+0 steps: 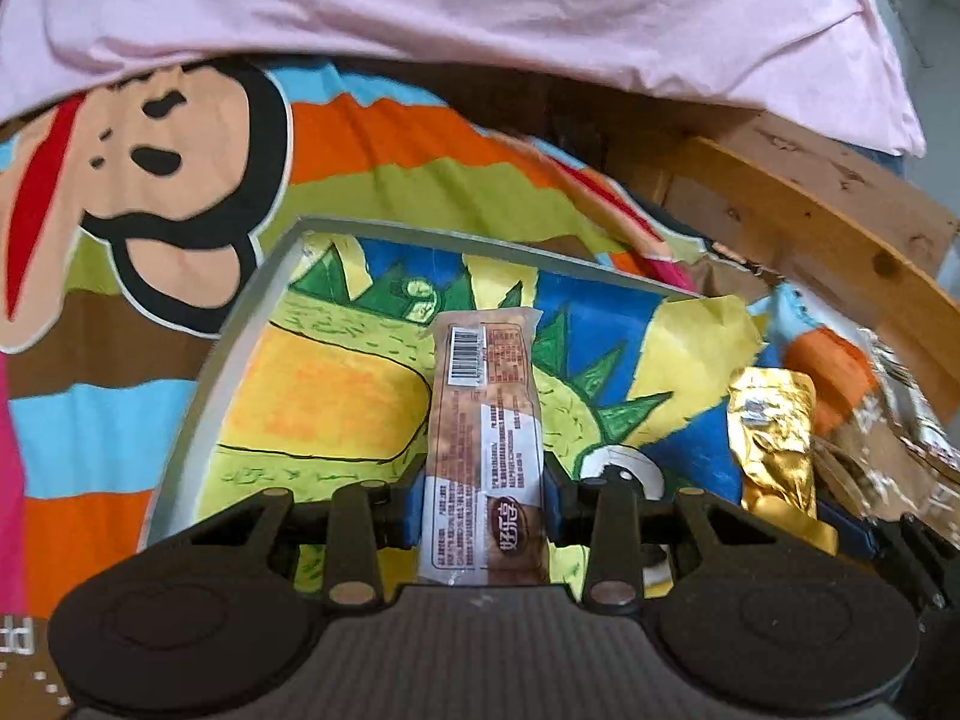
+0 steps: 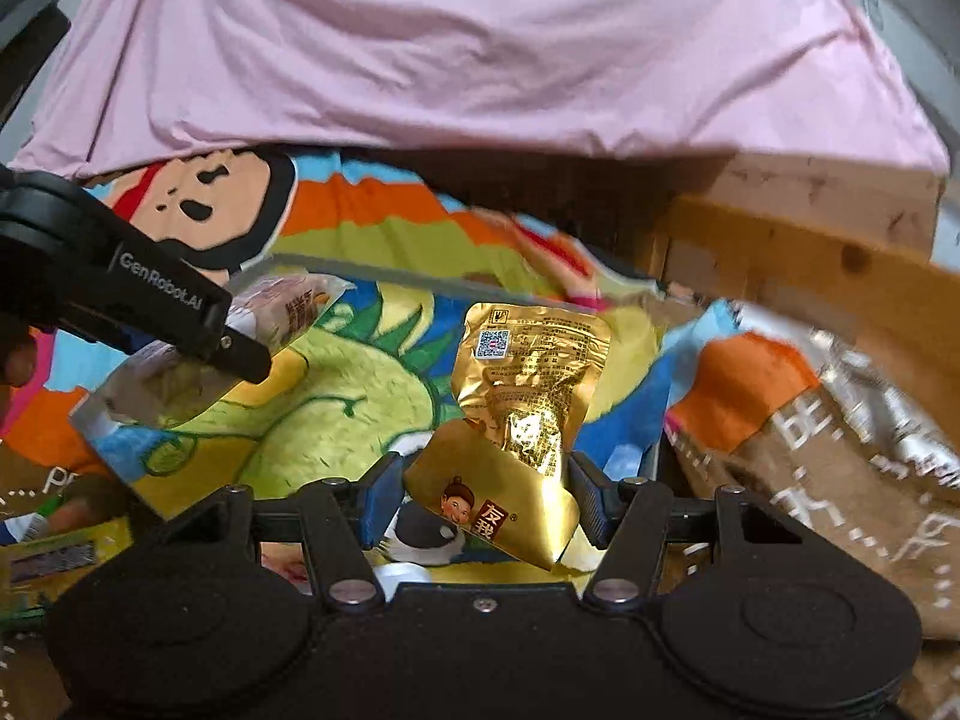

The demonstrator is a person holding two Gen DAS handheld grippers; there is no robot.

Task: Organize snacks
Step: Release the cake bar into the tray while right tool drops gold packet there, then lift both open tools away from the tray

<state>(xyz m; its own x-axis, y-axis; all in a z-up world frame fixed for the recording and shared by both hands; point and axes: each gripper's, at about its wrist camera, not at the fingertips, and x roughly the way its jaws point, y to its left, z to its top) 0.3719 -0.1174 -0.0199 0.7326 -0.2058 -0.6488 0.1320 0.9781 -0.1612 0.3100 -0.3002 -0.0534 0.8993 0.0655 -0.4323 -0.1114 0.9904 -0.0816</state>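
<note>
- Left wrist view: the left tool is clenched on a long brown snack bar, its blue pads pressing the wrapper's two sides near the lower end.
- The bar points away from the camera, barcode at its far end, and hangs over a shallow tray lined with a bright dinosaur drawing.
- To the right, a gold pouch shows beside the tray's right side, with the right tool's blue pad at its lower edge.
- A striped cloth with a cartoon monkey face lies beyond the tray, and a pink sheet covers the far part of the scene.
- A wooden frame runs along the far right.
- Right wrist view: the right tool is grasping the gold pouch, pads on either side of its crumpled lower half.
- The pouch stands over the tray's right part.
- At left, the left tool's black arm reaches in with the snack bar in its grip.
- A brown and silver bag lies at right.
</note>
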